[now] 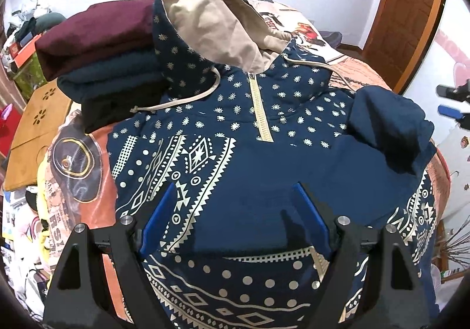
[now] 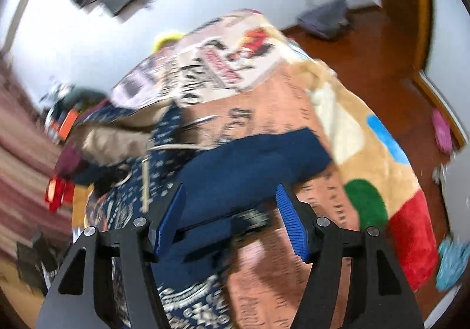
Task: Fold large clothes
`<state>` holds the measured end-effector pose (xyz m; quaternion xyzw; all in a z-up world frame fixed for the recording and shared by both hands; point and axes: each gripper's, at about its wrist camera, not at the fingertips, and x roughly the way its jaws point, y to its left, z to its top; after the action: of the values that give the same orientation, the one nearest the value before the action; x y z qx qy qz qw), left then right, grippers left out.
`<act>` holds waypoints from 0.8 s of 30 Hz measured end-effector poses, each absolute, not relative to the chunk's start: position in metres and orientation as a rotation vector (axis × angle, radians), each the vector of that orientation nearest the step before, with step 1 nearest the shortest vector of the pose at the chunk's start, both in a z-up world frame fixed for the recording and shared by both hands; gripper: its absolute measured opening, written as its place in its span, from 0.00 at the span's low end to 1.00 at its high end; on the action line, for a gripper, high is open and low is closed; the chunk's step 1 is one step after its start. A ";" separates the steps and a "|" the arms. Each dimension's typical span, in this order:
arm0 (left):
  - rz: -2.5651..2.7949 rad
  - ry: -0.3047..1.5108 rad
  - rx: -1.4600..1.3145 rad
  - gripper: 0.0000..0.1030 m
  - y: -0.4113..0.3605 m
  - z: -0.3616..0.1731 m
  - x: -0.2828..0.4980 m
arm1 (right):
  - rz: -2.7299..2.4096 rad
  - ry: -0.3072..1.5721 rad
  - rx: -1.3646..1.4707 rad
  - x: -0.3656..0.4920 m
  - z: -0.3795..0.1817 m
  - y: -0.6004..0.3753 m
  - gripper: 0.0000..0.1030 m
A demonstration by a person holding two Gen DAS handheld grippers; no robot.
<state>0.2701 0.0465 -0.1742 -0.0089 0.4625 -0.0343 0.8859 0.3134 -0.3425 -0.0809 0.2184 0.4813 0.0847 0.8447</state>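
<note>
A navy hoodie (image 1: 252, 129) with a white pattern, beige hood lining and a half zip lies face up on the bed. Its plain navy sleeve (image 1: 382, 135) is folded in across the chest. My left gripper (image 1: 235, 191) is open and empty, just above the hoodie's lower front. The right wrist view is blurred. My right gripper (image 2: 232, 191) is open above the navy sleeve (image 2: 258, 158), with nothing between the pads. The right gripper also shows at the right edge of the left wrist view (image 1: 452, 102).
A stack of folded clothes (image 1: 100, 44), maroon on top of dark blue, sits at the back left against the hood. The printed bedspread (image 2: 282, 111) covers the bed. A wooden board (image 1: 35, 129) lies at the left. The wooden floor (image 2: 367, 47) and a door (image 1: 411, 6) are to the right.
</note>
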 end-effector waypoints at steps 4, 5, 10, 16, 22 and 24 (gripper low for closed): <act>-0.074 0.974 -0.023 0.78 0.046 -0.180 0.274 | 0.172 1.085 0.591 0.328 -0.115 -0.357 0.58; -0.072 0.979 -0.022 0.78 0.046 -0.181 0.275 | 0.168 1.097 0.615 0.332 -0.125 -0.357 0.58; -0.065 1.003 -0.033 0.78 0.049 -0.191 0.279 | 0.163 1.071 0.612 0.342 -0.137 -0.354 0.58; -0.059 1.001 -0.053 0.78 0.054 -0.192 0.278 | 0.131 1.051 0.527 0.353 -0.135 -0.347 0.28; -0.056 0.978 -0.065 0.78 0.062 -0.185 0.273 | 0.174 0.983 0.427 0.348 -0.104 -0.321 0.11; -0.052 0.966 -0.072 0.78 0.066 -0.182 0.270 | 0.213 0.955 0.394 0.346 -0.088 -0.309 0.11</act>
<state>0.2701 0.0656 -0.1816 -0.0347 0.4642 -0.0250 0.8847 0.3459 -0.3090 -0.0878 0.1881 0.4557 0.1015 0.8641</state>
